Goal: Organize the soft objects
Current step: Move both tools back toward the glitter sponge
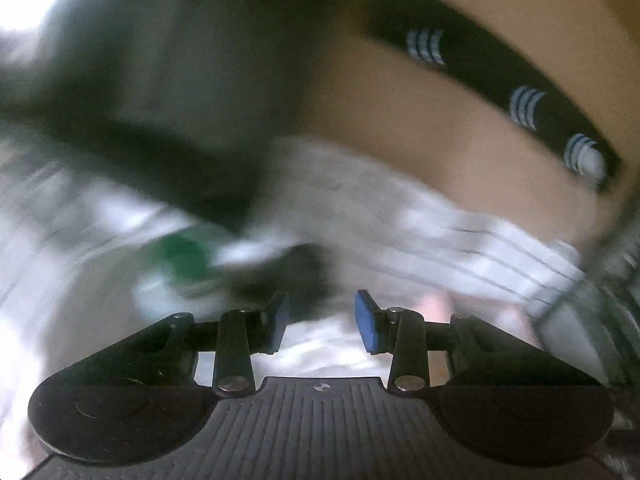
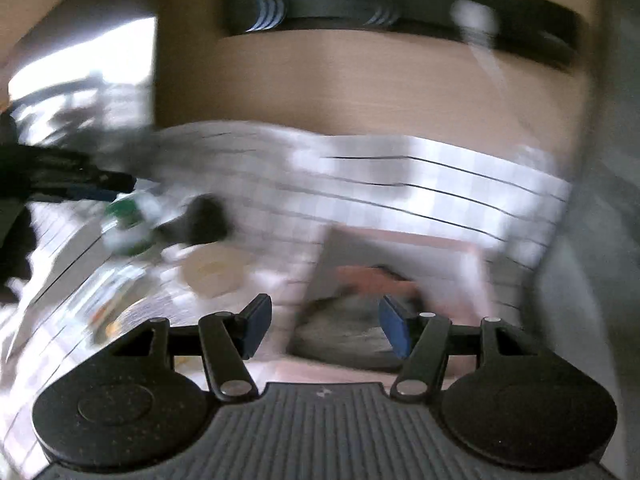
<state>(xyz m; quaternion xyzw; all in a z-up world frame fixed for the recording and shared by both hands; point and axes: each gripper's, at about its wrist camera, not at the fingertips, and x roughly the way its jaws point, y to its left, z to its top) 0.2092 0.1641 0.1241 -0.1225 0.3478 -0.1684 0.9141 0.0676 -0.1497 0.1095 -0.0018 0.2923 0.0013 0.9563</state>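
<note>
pink-rimmed bin (image 2: pixel 400 240) shows only before the right gripper (image 2: pixel 324 326), jaws apart, empty; left gripper (image 1: pixel 322 322) likewise.

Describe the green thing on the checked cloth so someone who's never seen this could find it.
Start at the wooden wall with the long black rail. Below it lies a white checked cloth. Near the cloth's left side sits a small green and white object, too blurred to identify, beside a dark lump and a pale one; it is the only green thing there.
</note>
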